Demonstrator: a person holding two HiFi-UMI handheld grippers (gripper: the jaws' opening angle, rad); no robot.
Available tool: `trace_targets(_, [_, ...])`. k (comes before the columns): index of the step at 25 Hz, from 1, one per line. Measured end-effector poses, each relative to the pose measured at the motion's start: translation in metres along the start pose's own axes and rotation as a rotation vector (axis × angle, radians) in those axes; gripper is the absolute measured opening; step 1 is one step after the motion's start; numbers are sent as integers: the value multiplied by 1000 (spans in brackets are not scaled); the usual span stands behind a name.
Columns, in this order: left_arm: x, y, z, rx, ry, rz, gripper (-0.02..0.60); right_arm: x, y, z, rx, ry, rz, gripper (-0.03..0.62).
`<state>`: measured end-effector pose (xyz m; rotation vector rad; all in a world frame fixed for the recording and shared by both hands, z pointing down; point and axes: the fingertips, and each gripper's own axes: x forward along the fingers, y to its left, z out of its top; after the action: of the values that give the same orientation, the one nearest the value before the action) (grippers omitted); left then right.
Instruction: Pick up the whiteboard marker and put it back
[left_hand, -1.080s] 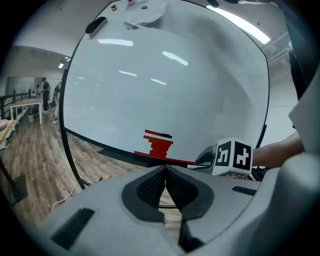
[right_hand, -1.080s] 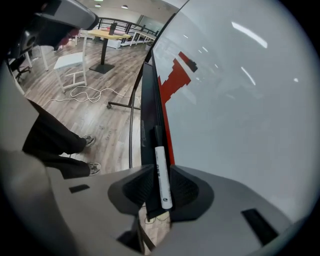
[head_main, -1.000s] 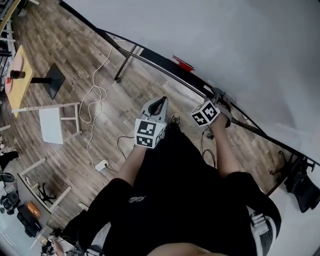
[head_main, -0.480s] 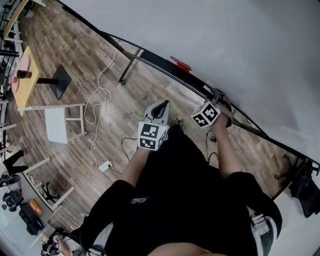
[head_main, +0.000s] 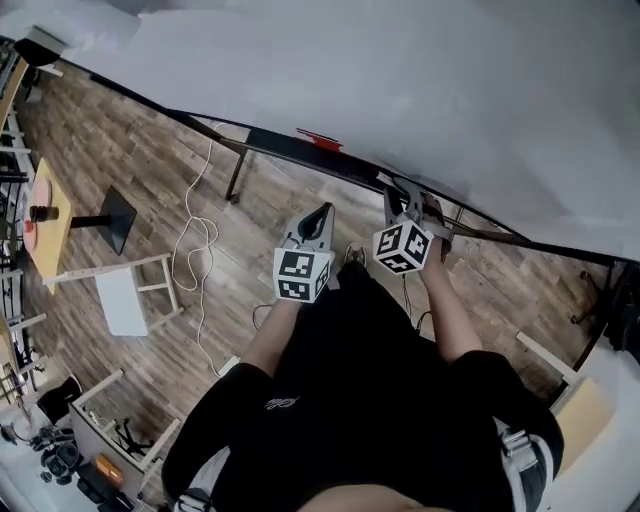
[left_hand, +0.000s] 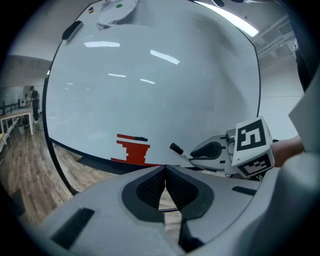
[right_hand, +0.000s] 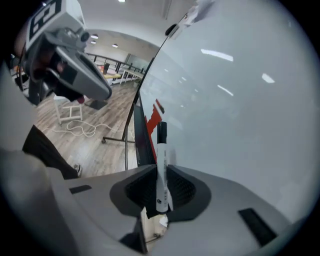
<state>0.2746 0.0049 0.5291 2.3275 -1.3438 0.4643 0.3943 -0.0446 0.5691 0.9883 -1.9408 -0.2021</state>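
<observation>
Whiteboard marker (right_hand: 161, 165): clamped in right gripper (right_hand: 160, 192), off the tray (head_main: 290, 150). Left gripper (left_hand: 165, 172): jaws together, empty. Pick-up looked done; next, return it to the tray's edge.

Print on the whiteboard marker (right_hand: 161, 172) is too small to read.

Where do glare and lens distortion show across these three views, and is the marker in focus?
Left gripper view: ceiling lights glare in streaks on the whiteboard, its edge is bowed by the fisheye, and the corners are dark. Right gripper view: the same glare spots and bowing, but the marker between the jaws is sharp. Head view: evenly lit and sharp, with no glare on the whiteboard.
</observation>
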Motion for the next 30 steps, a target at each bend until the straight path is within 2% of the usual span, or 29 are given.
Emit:
trace_targets(7, [20, -34, 33, 76, -62, -81, 8, -63, -29, 18, 176, -184, -153, 58])
trace_targets(12, [21, -59, 63, 125, -130, -157, 8, -107, -49, 29, 388, -304, -221, 57])
trace_targets(17, [13, -86, 88, 144, -194, -224, 8, -157, -65, 32, 678, -504, -308, 57])
trace_targets(18, [11, -89, 90, 147, -204, -234, 8, -165, -68, 32, 695, -528, -339, 58])
trace_targets(21, [6, -95, 94, 159, -219, -252, 8, -179, -71, 37, 620, -566, -398, 57])
trace_targets(25, [-1, -89, 96, 155, -230, -243, 8, -179, -67, 48, 628, -599, -375, 58])
trace_targets(30, [-10, -66, 103, 133, -258, -185, 8, -164, -62, 68, 622, -634, -308, 58])
